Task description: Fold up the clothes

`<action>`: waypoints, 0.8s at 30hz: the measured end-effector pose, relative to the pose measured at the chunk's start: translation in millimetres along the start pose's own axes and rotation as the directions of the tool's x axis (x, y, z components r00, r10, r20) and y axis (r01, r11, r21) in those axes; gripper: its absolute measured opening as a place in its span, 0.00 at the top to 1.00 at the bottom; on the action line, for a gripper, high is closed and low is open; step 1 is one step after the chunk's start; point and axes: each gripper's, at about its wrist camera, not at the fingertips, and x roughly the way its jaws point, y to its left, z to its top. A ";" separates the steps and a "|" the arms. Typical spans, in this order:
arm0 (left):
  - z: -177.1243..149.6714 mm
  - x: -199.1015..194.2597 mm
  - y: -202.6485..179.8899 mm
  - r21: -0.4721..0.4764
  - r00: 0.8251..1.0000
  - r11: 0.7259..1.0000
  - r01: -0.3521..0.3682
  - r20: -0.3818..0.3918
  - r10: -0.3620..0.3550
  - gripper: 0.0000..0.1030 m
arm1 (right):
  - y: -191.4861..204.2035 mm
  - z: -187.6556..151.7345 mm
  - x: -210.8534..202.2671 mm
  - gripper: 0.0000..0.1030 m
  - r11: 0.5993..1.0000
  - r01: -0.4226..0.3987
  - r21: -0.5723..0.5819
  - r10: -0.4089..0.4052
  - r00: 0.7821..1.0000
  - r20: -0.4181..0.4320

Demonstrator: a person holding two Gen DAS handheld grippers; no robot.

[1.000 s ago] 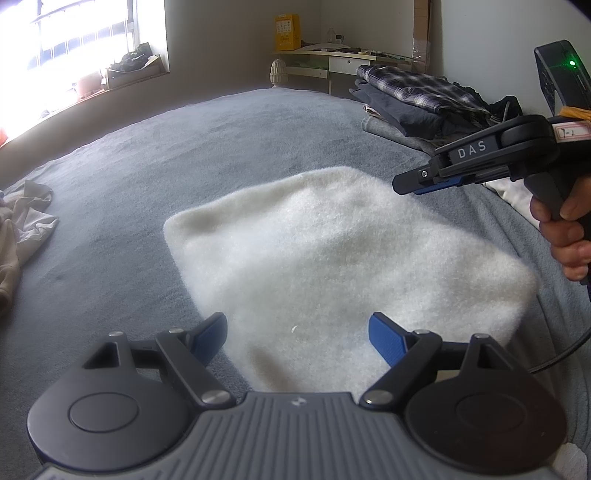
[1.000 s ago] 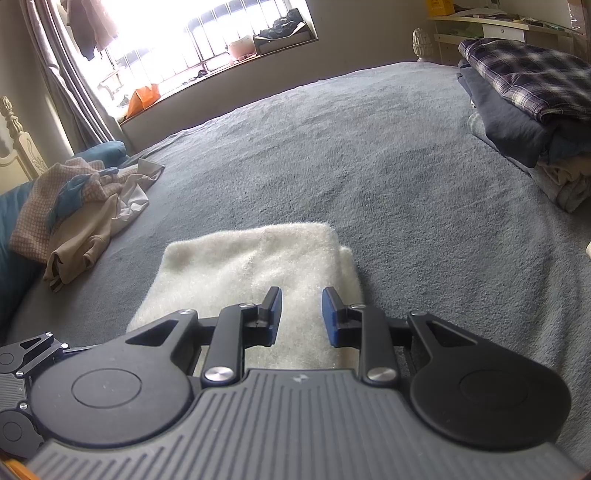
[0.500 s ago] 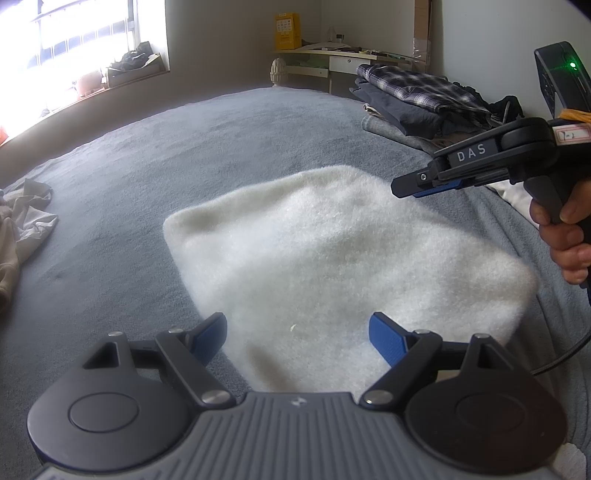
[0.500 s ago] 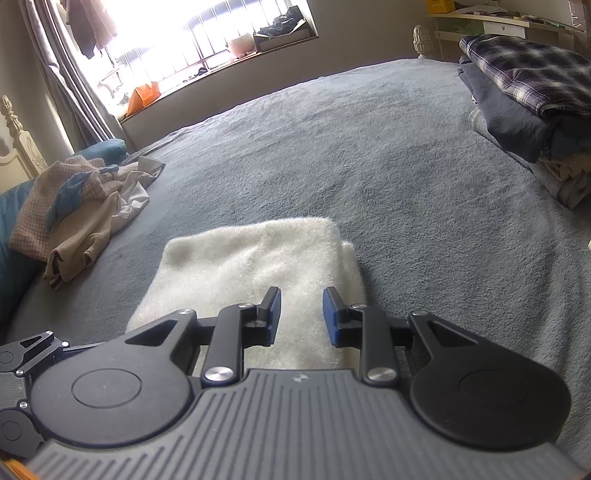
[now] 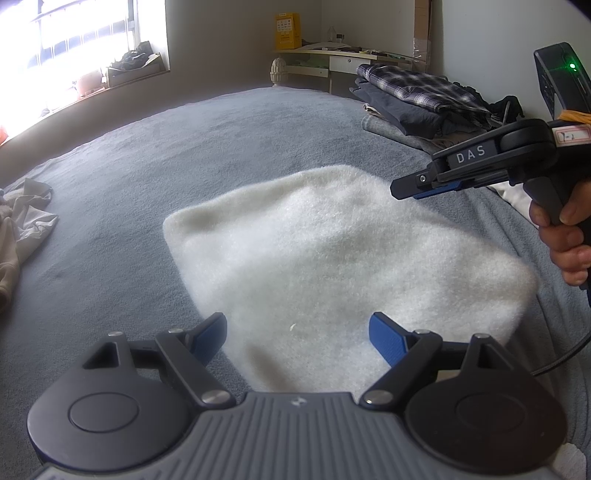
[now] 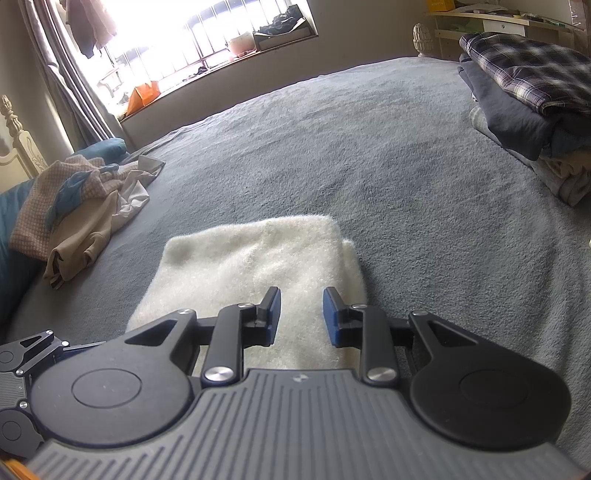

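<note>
left gripper point(image 5: 297, 334): jaws spread wide, empty, above near edge of white fleece point(image 5: 332, 251) | right gripper point(image 6: 301, 314): narrow gap, nothing pinched, apparently clear of it | fleece: folded on grey bed point(image 6: 369, 147)

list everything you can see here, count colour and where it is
fluffy garment: one, white, folded flat on the bed's middle, under both grippers
bed cover: one, grey-blue, spread under everything
folded stack: one pile, plaid shirt on top of dark and pale items, far right edge of the bed
unfolded heap: one pile, beige, pink-checked and white with a blue piece, left edge of the bed
desk: one, pale, against the far wall
yellow box: one, on the desk's left end
window: one, bright, barred, clutter on its sill
curtain: one, grey, left of the window
left gripper: black with blue pads, open wide, empty
right gripper: black with blue pads, narrow gap, empty
hand: one, on the right gripper's handle
</note>
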 end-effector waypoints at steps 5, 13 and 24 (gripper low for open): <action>0.1 0.0 -0.2 0.000 1.000 1.000 0.000 -0.001 0.000 0.17 | 0.6 -0.7 0.5 0.76 1.000 0.000 0.001 0.000 1.000 -0.003; -0.6 -0.6 -0.4 0.001 1.000 1.000 0.000 -0.001 0.000 0.17 | 1.3 -0.9 -0.1 0.76 1.000 0.000 0.001 0.000 1.000 -0.003; -0.6 -0.9 0.0 0.001 1.000 1.000 0.000 -0.003 0.000 0.17 | 1.1 -1.9 -0.8 0.76 1.000 0.002 0.001 -0.002 1.000 -0.004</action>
